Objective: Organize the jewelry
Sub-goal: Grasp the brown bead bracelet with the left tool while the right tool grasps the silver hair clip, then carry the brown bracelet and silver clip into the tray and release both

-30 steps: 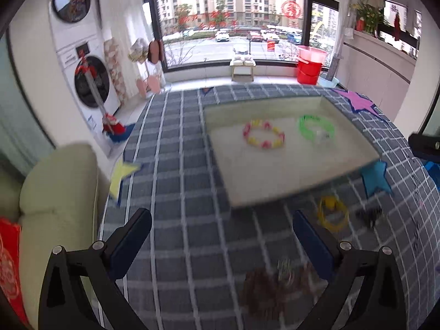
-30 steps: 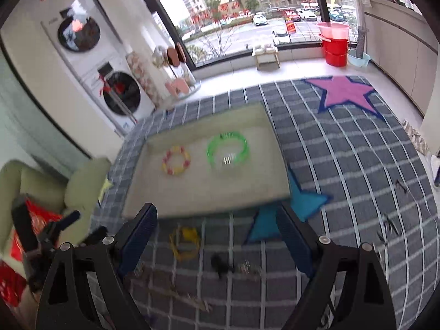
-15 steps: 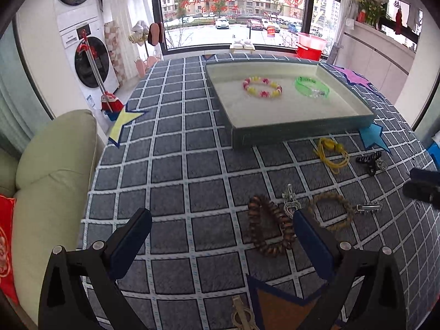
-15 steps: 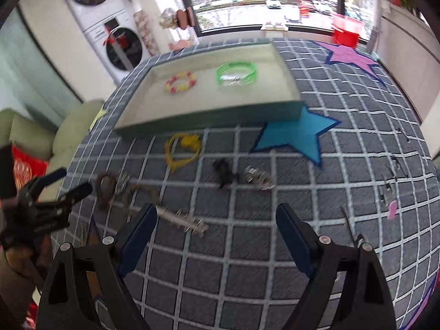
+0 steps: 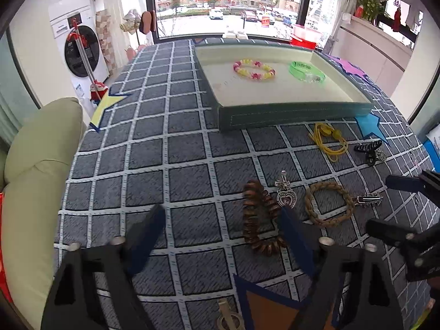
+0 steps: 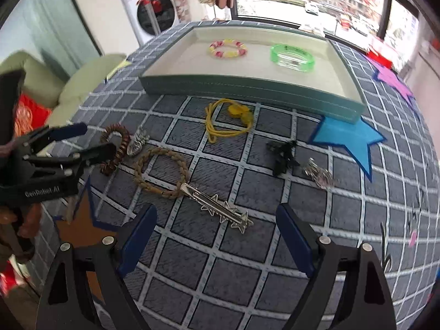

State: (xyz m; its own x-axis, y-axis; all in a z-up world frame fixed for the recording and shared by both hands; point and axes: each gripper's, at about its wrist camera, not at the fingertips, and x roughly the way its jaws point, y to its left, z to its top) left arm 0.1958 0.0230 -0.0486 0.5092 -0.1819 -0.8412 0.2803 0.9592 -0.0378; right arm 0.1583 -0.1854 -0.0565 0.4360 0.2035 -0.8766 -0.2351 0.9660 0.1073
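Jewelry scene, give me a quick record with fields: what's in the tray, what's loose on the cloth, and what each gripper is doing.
tray: holds pink-yellow bead bracelet and green bangle
loose on cloth: yellow cord, braided bracelet, brown bead bracelet, heart pendant, silver star clip, black claw clip
left gripper: open, empty, beside brown bead bracelet
right gripper: open, empty, over silver star clip

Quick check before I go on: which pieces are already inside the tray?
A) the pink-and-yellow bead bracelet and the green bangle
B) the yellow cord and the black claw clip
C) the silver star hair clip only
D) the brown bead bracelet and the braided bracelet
A: the pink-and-yellow bead bracelet and the green bangle lie on the floor of the tray; everything else is out on the checked cloth.
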